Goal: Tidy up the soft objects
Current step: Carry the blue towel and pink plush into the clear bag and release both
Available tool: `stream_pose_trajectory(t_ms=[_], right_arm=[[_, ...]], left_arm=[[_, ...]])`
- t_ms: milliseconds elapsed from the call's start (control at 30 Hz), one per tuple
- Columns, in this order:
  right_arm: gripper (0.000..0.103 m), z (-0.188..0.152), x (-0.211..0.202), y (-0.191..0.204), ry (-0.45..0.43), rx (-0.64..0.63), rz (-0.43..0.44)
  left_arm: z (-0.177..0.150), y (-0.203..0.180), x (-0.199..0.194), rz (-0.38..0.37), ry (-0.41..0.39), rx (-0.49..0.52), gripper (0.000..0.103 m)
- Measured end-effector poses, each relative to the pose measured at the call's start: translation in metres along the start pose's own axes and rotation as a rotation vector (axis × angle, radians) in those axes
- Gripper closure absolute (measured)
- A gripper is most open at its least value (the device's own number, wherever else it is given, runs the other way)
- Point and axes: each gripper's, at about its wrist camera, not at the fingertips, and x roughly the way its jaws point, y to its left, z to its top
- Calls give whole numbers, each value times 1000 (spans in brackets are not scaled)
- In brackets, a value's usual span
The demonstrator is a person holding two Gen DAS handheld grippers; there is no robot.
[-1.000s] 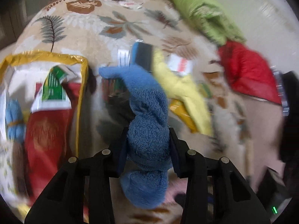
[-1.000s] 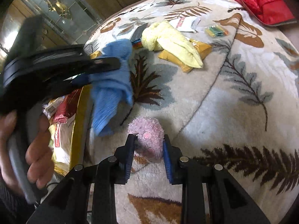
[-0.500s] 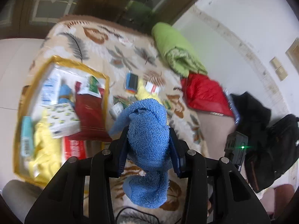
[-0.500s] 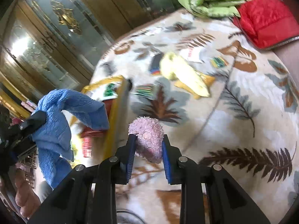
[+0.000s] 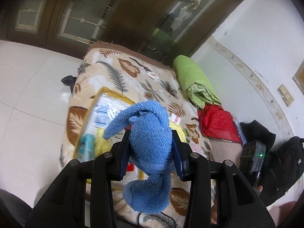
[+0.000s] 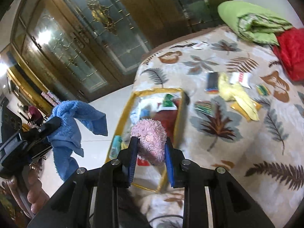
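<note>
My left gripper (image 5: 151,157) is shut on a blue towel (image 5: 150,142) and holds it high above the bed; the towel also shows in the right wrist view (image 6: 70,125), hanging from the left gripper (image 6: 53,125). My right gripper (image 6: 151,157) is shut on a fluffy pink soft toy (image 6: 150,140), held above a clear yellow-trimmed bag (image 6: 178,102) full of packets. The bag also shows in the left wrist view (image 5: 98,102). A yellow cloth (image 6: 237,95) lies on the leaf-patterned blanket (image 6: 256,133).
A rolled green quilt (image 5: 195,81) and a red cushion (image 5: 218,121) lie at the bed's far side. Small packets and a dark booklet (image 6: 211,81) lie near the yellow cloth. White tiled floor (image 5: 28,95) is left of the bed. Black bags (image 5: 285,163) sit at right.
Both grippers have risen well above the bed with their loads. The blue towel and pink toy stay gripped. The views now take in the whole bed, floor and doors.
</note>
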Motion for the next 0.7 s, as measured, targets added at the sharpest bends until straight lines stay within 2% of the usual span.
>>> stream_pose_trajectory(t_ms=[267, 467, 700], right_arm=[[76, 19, 51, 18, 70, -20, 0], [76, 37, 103, 16, 121, -18, -32], [76, 70, 149, 13, 126, -37, -80]], left_arm=[[19, 37, 24, 68, 15, -2, 64], [42, 68, 72, 87, 75, -5, 64], [71, 70, 125, 102, 96, 48, 64]])
